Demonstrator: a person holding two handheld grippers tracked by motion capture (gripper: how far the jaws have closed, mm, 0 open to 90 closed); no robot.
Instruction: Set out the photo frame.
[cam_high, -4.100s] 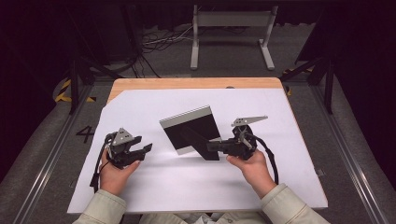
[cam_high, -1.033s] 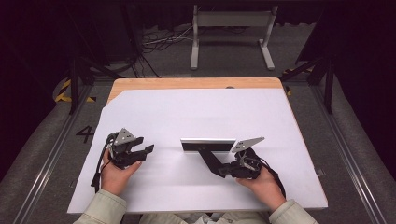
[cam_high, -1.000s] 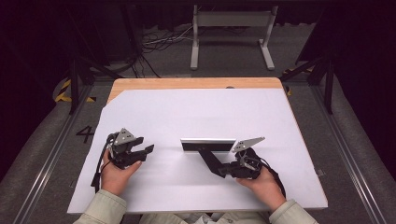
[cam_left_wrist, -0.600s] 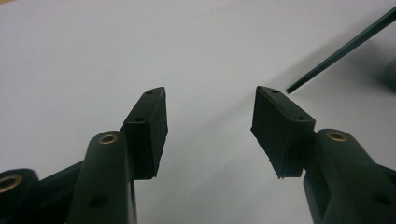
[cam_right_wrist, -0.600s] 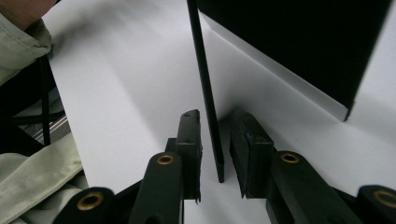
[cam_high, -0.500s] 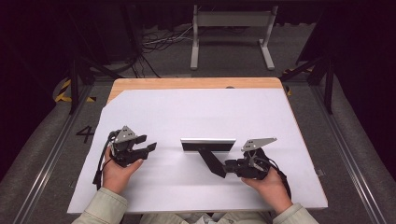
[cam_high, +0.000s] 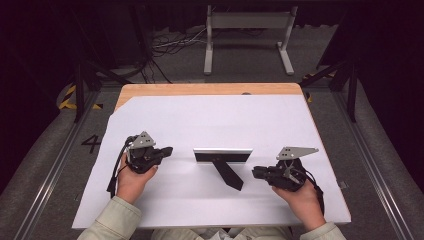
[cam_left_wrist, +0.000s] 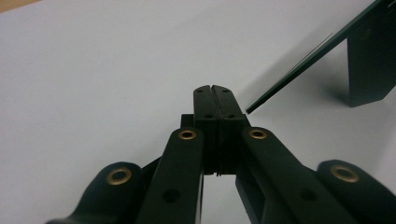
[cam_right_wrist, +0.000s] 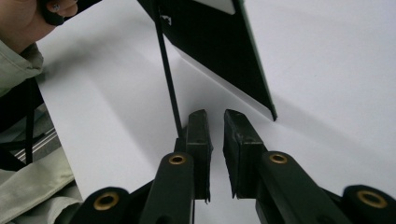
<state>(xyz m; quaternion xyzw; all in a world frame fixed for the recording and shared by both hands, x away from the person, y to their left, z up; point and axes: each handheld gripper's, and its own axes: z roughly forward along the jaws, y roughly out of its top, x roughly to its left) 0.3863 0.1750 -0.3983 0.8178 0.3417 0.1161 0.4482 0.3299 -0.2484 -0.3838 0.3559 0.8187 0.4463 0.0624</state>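
Note:
A black picture frame (cam_high: 223, 155) stands upright on the white sheet (cam_high: 210, 115), propped by its black back leg (cam_high: 227, 172). My left gripper (cam_high: 167, 150) lies left of it, apart from it. In the left gripper view its jaws (cam_left_wrist: 215, 88) have just closed and are shut on nothing, with the frame's edge (cam_left_wrist: 308, 60) beyond. My right gripper (cam_high: 255, 172) sits right of the leg, clear of it. Its jaws (cam_right_wrist: 215, 114) have just been closing, but a narrow gap stays with nothing inside. The frame's back (cam_right_wrist: 219, 42) and the thin leg (cam_right_wrist: 168, 79) rise ahead.
The wooden table edge (cam_high: 210, 89) shows behind the sheet. A white metal stand (cam_high: 248, 30) and cables lie on the floor beyond. Floor rails run along both sides, with a painted 4 (cam_high: 91, 144) at the left.
Four seconds ago the right gripper held the tilted frame; now it stands alone. Over the last second the right gripper drew away to the right. The left hand stayed put.

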